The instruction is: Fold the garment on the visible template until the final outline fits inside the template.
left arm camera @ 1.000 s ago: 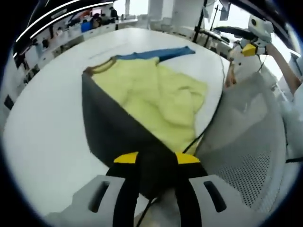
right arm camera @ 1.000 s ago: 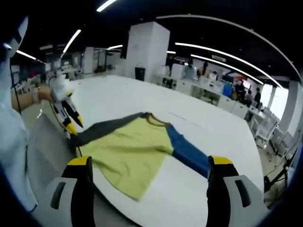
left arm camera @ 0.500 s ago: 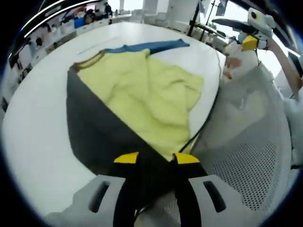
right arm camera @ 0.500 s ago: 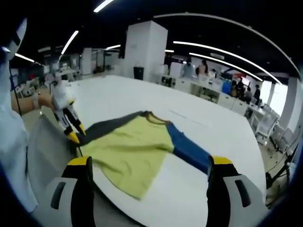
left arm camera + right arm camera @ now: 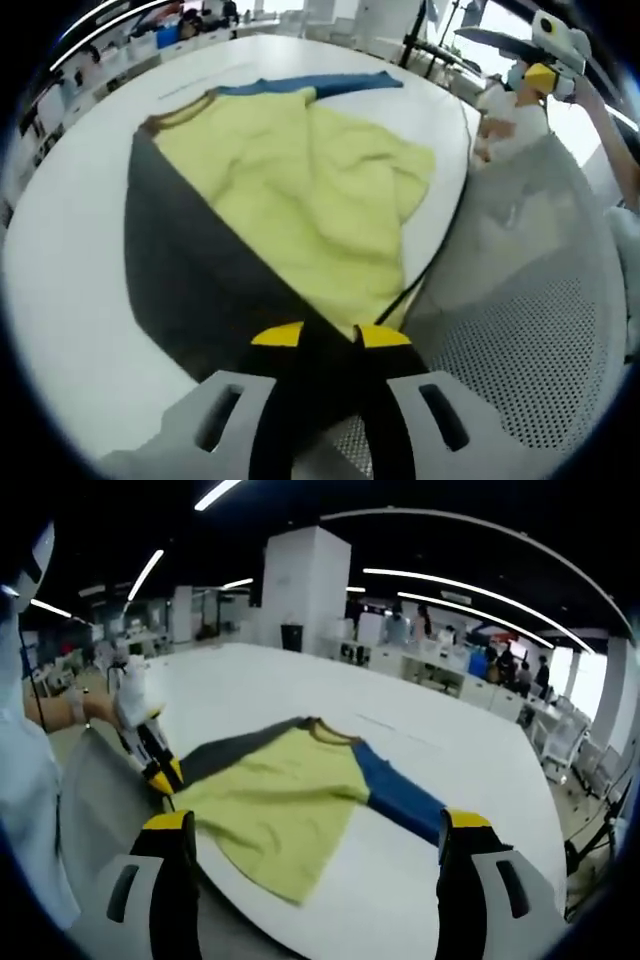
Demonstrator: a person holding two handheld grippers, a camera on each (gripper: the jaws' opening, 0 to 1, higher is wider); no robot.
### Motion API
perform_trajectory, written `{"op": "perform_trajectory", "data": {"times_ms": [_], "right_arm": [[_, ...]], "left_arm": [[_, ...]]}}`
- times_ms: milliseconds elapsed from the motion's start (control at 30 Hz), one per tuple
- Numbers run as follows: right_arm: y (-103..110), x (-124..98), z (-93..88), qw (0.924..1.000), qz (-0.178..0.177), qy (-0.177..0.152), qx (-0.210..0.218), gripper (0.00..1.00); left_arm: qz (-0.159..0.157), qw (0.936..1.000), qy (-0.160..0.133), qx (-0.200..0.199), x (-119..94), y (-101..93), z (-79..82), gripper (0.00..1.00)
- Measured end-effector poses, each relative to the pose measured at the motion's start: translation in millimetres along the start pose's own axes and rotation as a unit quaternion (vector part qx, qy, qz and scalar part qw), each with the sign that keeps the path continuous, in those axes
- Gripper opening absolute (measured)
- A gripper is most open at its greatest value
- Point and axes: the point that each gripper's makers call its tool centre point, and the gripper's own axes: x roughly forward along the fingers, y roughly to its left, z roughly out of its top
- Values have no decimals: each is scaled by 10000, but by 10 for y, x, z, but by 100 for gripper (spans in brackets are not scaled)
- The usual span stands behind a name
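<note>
A yellow garment (image 5: 300, 190) with a dark grey sleeve (image 5: 190, 270) and a blue sleeve (image 5: 300, 85) lies on a white round table (image 5: 60, 300). My left gripper (image 5: 318, 338) is shut on the grey sleeve's end near the table's edge. In the right gripper view the same garment (image 5: 285, 800) lies flat, with its blue sleeve (image 5: 400, 802) toward the right. My right gripper (image 5: 315, 830) is open, held above the near table edge and apart from the cloth. The left gripper (image 5: 160, 770) shows at the left, holding the grey sleeve (image 5: 235, 750).
A grey perforated chair (image 5: 510, 330) stands against the table's edge. The person's sleeve (image 5: 30, 780) is at the left. The other gripper (image 5: 545, 60) is raised at the upper right. Desks, chairs and people fill the office behind the table (image 5: 300, 695).
The left gripper has carried the grey sleeve end lower and closer to the table edge, and the sleeve lies more stretched out. The right gripper has stayed still and open.
</note>
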Motion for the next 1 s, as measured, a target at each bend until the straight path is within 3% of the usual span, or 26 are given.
{"op": "perform_trajectory", "data": {"times_ms": [167,1000], "right_arm": [[5,5,0,10000,-9,-2,-2,100],[-29,5,18,10000,-1,-39,17,100]], "left_arm": [[51,10000,81,-4,37,40,-31,9],[245,9994,261,31,100,109,-60,0]]}}
